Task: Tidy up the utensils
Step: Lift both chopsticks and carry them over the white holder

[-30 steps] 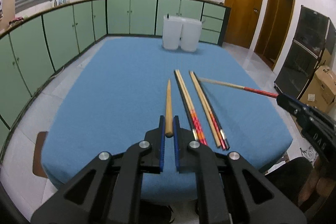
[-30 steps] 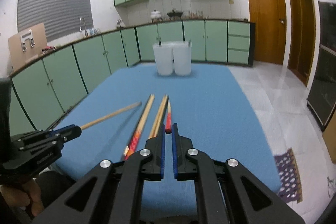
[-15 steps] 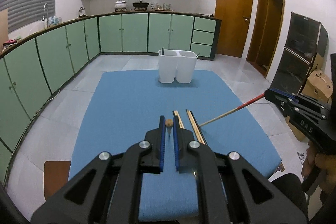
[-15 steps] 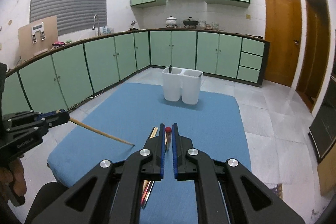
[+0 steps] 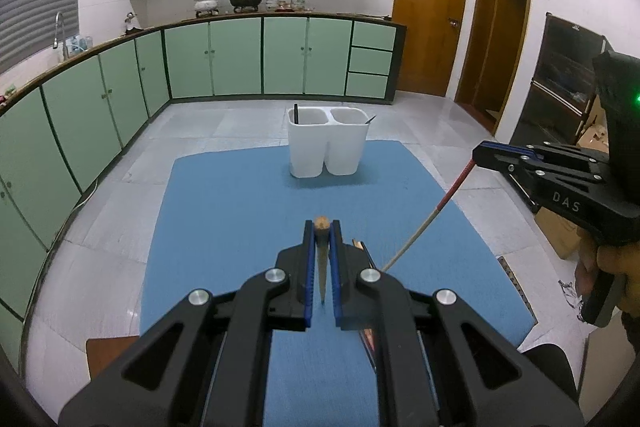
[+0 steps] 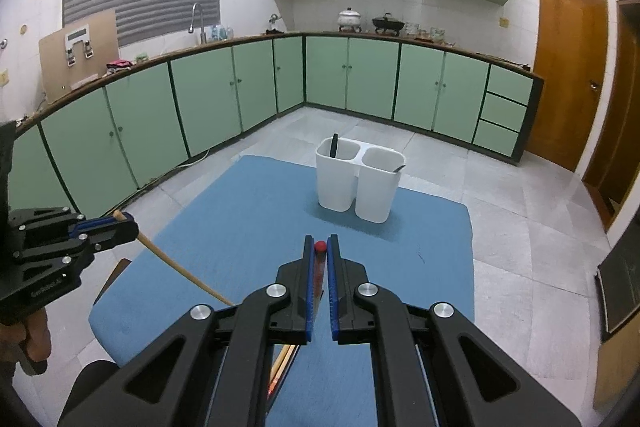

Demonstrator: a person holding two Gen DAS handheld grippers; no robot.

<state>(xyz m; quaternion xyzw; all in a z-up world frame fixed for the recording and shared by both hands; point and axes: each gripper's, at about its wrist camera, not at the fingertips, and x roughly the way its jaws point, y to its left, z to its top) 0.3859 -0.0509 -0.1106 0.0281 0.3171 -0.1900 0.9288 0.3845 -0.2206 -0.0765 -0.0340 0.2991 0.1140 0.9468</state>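
Carrying one chopstick apiece, the left tongs (image 5: 321, 229) pinch a plain wooden chopstick (image 5: 321, 255) and the right tongs (image 6: 319, 247) a red-ended chopstick (image 6: 319, 269); the white two-compartment holder (image 6: 358, 183) seemingly has just two utensils, and several chopsticks (image 5: 362, 251) remain on the blue surface (image 5: 240, 211).

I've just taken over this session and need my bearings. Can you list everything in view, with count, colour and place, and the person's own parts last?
Table cloth: one, blue, covers the table.
Utensil holder: one, white, two compartments, far end of the cloth; a dark handle in its left compartment, a thin utensil tip at the right rim.
Plain wooden chopstick: one, tan, held in the air.
Red-ended chopstick: one, tan with a red end, held in the air.
Chopsticks left on the cloth: several, mostly hidden; count unclear.
Kitchen cabinets: green, along the walls.
Doors: brown, right.
Left gripper: black, shut on the plain wooden chopstick.
Right gripper: black, shut on the red-ended chopstick.
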